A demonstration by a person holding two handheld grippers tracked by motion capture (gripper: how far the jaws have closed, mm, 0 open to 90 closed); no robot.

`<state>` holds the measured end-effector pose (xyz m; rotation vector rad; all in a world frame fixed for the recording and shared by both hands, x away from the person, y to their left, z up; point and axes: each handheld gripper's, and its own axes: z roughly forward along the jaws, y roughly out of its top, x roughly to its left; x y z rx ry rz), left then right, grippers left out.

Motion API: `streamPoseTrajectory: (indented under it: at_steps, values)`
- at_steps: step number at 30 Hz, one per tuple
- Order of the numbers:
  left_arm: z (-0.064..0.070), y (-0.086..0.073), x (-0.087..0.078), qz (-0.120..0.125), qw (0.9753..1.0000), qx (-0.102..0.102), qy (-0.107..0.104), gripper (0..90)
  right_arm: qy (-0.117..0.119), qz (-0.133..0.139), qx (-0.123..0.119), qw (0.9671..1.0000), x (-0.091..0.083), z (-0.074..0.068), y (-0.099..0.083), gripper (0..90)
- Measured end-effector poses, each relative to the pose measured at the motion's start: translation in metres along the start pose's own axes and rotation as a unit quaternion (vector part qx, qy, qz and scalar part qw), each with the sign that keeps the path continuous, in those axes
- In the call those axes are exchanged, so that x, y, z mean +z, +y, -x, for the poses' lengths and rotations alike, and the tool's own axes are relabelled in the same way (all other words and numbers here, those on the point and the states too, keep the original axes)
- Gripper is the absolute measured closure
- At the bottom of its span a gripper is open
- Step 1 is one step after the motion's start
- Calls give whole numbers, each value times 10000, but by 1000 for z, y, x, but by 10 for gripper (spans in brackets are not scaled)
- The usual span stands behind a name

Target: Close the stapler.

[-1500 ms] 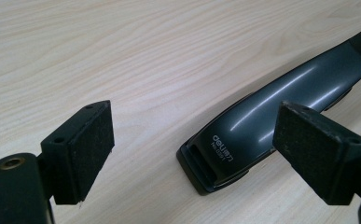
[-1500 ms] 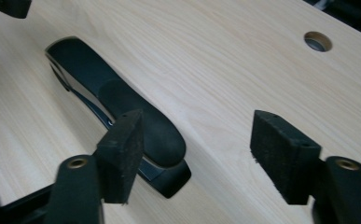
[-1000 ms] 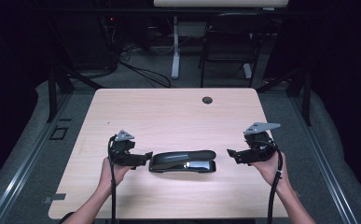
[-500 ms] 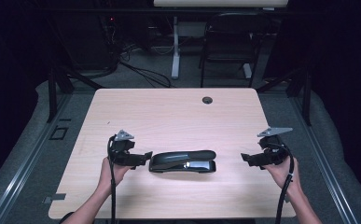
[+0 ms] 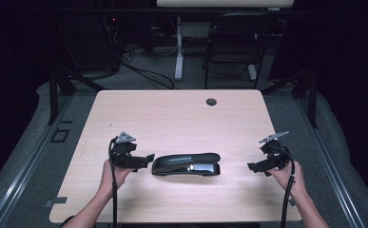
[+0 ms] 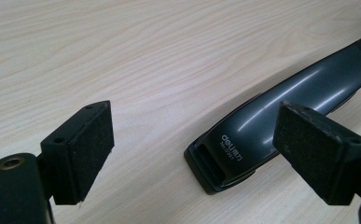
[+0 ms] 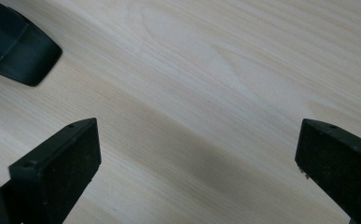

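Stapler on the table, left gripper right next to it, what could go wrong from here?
The left gripper is open at the stapler's rounded, glossy end, so the pads may slip off or push it sliding across the table. The right gripper is open and well clear, so nothing braces the far end.

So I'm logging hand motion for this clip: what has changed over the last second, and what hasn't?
The right gripper has drawn away from the stapler, out toward the table's right edge and a little lower, jaws open and empty. The left gripper stayed put at the stapler's left end, open, and the stapler lies where it was on the table.
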<state>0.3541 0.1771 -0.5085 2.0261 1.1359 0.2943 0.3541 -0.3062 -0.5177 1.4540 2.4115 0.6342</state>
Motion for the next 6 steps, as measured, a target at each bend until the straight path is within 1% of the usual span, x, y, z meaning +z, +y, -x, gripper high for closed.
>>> streamPoseTrajectory:
  at_steps: [1, 2, 5, 6]
  values:
    - [0, 0, 0, 0, 10000, 0, 0, 123, 0, 0, 0, 10000, 0, 0, 0, 0]
    - [0, 0, 1, 2, 10000, -20, 36, 121, -10, -101, -30, 9999, 4, 1, -1, 0]
    - [-1, 0, 3, -1, 10000, -51, 83, 115, -9, -231, -63, 9997, 10, 2, -2, 0]
    - [-1, 0, 3, -1, 10000, -51, 83, 114, 20, -315, -83, 9995, 12, 2, -2, 0]
